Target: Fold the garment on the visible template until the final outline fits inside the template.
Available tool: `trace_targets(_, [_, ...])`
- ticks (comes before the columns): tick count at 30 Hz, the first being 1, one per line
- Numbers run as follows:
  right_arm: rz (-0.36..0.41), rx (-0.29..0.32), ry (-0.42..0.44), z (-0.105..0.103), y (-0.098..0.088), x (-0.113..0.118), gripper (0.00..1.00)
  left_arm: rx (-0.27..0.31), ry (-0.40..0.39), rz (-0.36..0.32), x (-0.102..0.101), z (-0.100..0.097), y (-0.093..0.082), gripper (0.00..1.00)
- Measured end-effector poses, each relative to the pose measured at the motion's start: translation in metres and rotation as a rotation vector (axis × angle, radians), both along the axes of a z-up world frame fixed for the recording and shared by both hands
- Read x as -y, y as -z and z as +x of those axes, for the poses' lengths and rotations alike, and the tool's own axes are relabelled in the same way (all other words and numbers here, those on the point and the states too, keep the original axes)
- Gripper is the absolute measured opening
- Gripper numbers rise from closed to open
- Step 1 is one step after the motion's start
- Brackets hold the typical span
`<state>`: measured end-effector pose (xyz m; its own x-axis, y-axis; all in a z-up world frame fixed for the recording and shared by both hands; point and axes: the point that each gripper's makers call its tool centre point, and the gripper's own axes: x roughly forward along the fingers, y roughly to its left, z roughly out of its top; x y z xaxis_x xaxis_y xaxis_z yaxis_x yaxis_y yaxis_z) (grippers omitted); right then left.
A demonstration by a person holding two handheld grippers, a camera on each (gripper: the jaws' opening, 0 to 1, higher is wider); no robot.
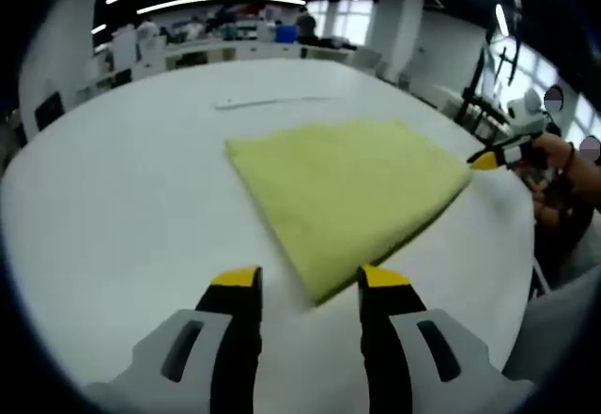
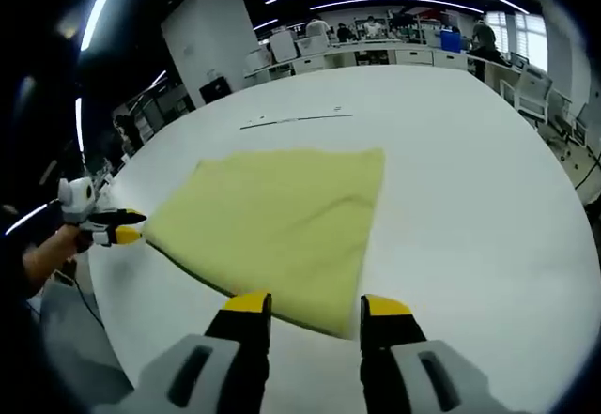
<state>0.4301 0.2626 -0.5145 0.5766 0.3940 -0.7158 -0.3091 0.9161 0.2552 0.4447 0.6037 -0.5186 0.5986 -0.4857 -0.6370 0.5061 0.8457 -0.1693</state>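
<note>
One yellow garment [image 1: 349, 194] is seen lying flat, already folded to a rough rectangle, on the white table [image 1: 122, 207]. Its near corner lies just ahead of the left gripper [image 1: 311, 281], whose fingers are spread apart and empty. The right gripper [image 2: 308, 306] is likewise open, with the garment's edge just ahead. Two grippers are counted, each at an opposite corner, equally near.

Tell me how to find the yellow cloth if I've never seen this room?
Look at the big round white table. Lying flat near its middle is a folded, soft, pale yellow-green cloth, roughly square. It is the table's one coloured thing; the only other mark is a thin dark line on the white top beyond it.
</note>
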Motion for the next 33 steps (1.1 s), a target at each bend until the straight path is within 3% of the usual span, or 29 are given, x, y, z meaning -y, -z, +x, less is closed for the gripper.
trace_targets(13, [-0.019, -0.020, -0.024, -0.009, 0.011, 0.007, 0.17, -0.024, 0.007, -0.006, 0.000, -0.006, 0.005, 0.13])
trace_targets(17, [-0.031, -0.017, -0.021, -0.008, 0.012, 0.011, 0.10, -0.030, 0.006, -0.023, -0.001, -0.004, 0.006, 0.03])
trace_targets(26, [-0.035, -0.014, -0.013, -0.006, 0.014, 0.017, 0.00, -0.045, 0.015, -0.010, 0.000, -0.004, 0.010, 0.00])
trace_targets(33, [-0.029, -0.005, -0.009, -0.006, 0.013, 0.018, 0.00, -0.050, 0.009, -0.020, -0.002, -0.004, 0.009, 0.00])
